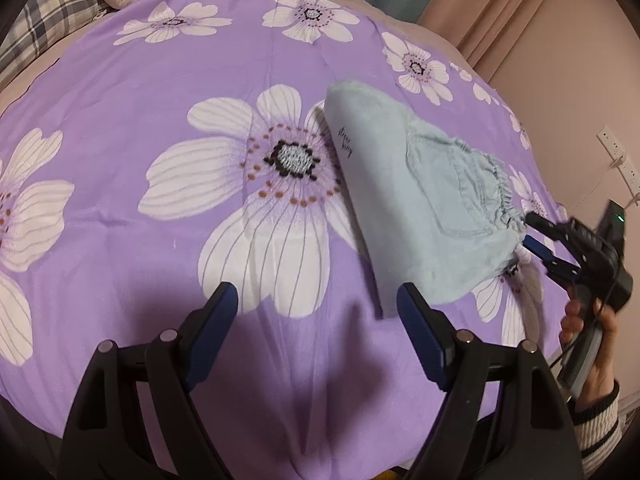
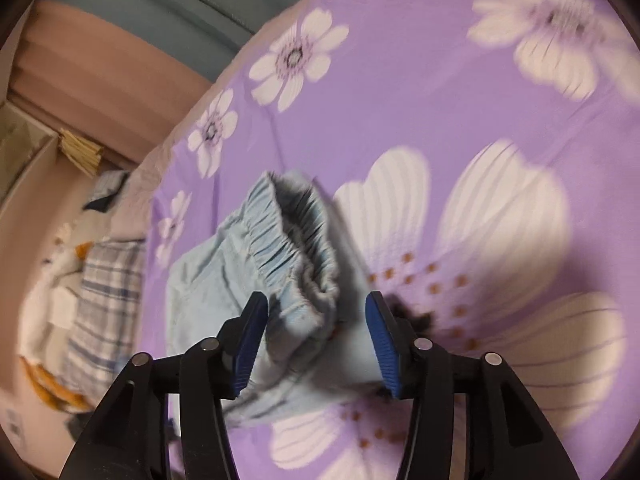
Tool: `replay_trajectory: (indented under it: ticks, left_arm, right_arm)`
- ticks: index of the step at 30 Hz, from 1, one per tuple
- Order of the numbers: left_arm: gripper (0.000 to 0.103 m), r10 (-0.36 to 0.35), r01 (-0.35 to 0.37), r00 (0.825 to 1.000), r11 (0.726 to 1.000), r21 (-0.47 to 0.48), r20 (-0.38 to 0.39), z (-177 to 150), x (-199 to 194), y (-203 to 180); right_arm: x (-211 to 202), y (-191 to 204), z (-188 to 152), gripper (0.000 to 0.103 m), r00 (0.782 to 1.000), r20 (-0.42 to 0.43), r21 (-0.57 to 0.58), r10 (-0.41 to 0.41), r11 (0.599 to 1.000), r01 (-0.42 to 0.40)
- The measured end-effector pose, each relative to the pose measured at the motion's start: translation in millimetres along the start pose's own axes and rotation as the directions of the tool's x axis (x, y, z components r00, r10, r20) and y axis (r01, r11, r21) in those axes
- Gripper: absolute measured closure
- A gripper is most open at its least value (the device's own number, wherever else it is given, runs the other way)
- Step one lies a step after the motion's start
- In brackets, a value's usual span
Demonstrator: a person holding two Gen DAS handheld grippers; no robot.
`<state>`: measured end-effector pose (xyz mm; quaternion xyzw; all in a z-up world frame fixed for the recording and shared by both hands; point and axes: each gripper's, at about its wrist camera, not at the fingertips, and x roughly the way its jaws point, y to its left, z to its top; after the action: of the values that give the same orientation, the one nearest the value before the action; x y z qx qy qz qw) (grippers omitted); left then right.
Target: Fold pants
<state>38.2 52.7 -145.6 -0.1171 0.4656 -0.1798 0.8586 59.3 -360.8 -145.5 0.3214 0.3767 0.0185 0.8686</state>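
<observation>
Clearly soft, light pants (image 1: 420,200) — best pinched at the elastic waistband (image 2: 296,248); right gripper (image 2: 316,340) spread around it, left gripper (image 1: 318,312) spread, empty.

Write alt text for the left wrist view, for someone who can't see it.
Folded light blue pants lie on a purple floral bedspread, with the right gripper open around their elastic waistband. The left gripper hovers open in the foreground, holding nothing.
</observation>
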Motion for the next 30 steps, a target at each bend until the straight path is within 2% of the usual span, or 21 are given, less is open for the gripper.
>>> replay_trajectory:
  ticks: [2,4,5,6,7,9,11,12,15,17,19,20,22,24,26,28,29,30]
  left_arm:
    - [0.022,-0.014,0.014,1.000,1.000,0.001,0.014,8.4,-1.2,-2.1]
    - [0.023,-0.040,0.040,0.999,0.999,-0.003,0.033,20.5,-2.5,-4.4]
    - [0.026,-0.055,0.055,0.998,0.998,-0.007,0.042,26.3,-2.5,-5.6]
    - [0.034,-0.078,0.079,0.996,0.997,-0.010,0.050,34.5,-1.2,-8.0]
    - [0.040,-0.095,0.096,0.994,0.995,-0.011,0.049,41.1,1.4,-9.2]
    - [0.072,-0.110,0.111,0.993,0.994,-0.014,0.040,51.6,6.9,-12.4]
    - [0.082,-0.137,0.138,0.990,0.990,-0.027,0.025,63.1,15.4,-13.7]
    - [0.082,-0.149,0.150,0.989,0.988,-0.032,0.020,67.1,18.1,-14.7]
    - [0.082,-0.202,0.202,0.979,0.979,-0.035,0.019,80.3,25.9,-18.3]
    - [0.082,-0.252,0.252,0.968,0.967,-0.030,0.018,87.8,31.2,-21.4]
    - [0.082,-0.277,0.277,0.961,0.961,-0.001,-0.001,93.3,41.6,-28.1]
    - [0.082,-0.270,0.270,0.963,0.963,0.015,-0.016,94.8,49.1,-30.8]
    - [0.082,-0.219,0.222,0.974,0.974,0.042,-0.060,97.2,72.7,-32.7]
    - [0.079,-0.177,0.180,0.980,0.983,0.029,-0.086,99.5,94.7,-25.8]
    - [0.082,-0.168,0.168,0.983,0.986,-0.007,-0.072,105.3,108.5,-15.6]
    - [0.082,-0.193,0.192,0.980,0.981,-0.034,-0.046,115.3,112.8,-8.1]
    - [0.084,-0.188,0.187,0.981,0.982,-0.032,-0.037,120.1,114.1,-5.6]
    - [0.094,-0.171,0.170,0.985,0.985,-0.023,-0.036,125.5,117.2,-4.4]
  right_arm:
    - [-17.5,17.2,-7.0,0.052,0.994,0.100,-0.090,-0.053,0.994,0.062]
    - [-27.0,37.5,-16.9,0.052,0.990,0.140,-0.190,-0.010,0.981,0.037]
    - [-27.2,50.2,-24.0,0.052,0.991,0.127,-0.248,0.034,0.969,-0.001]
    - [-23.8,63.2,-30.9,0.052,0.993,0.100,-0.297,0.065,0.954,-0.032]
    - [-17.8,76.2,-38.1,0.058,0.994,0.066,-0.343,0.084,0.938,-0.056]
    - [-1.4,104.2,-55.0,0.069,0.992,-0.016,-0.434,0.123,0.893,-0.118]
    - [15.7,128.6,-69.4,0.077,0.988,-0.070,-0.504,0.136,0.850,-0.153]
    - [26.4,143.6,-78.4,0.083,0.986,-0.099,-0.542,0.137,0.824,-0.169]
    - [43.3,167.2,-89.7,0.084,0.982,-0.126,-0.605,0.141,0.773,-0.189]
    - [55.9,174.1,-93.1,0.084,0.981,-0.142,-0.627,0.135,0.755,-0.195]
    - [67.2,173.6,-96.1,0.084,0.979,-0.166,-0.628,0.118,0.753,-0.197]
    - [74.6,170.6,-99.9,0.084,0.979,-0.181,-0.635,0.098,0.748,-0.192]
    - [85.1,165.3,-103.4,0.084,0.976,-0.203,-0.631,0.081,0.751,-0.194]
    - [88.9,157.5,-101.2,0.085,0.971,-0.217,-0.605,0.105,0.766,-0.218]
    - [90.5,153.0,-97.1,0.090,0.969,-0.219,-0.581,0.118,0.781,-0.227]
    - [92.3,152.0,-96.8,0.090,0.967,-0.221,-0.574,0.127,0.785,-0.234]
    - [91.9,151.7,-97.3,0.090,0.968,-0.214,-0.579,0.132,0.781,-0.234]
    - [92.0,151.8,-97.9,0.090,0.969,-0.209,-0.586,0.133,0.776,-0.233]
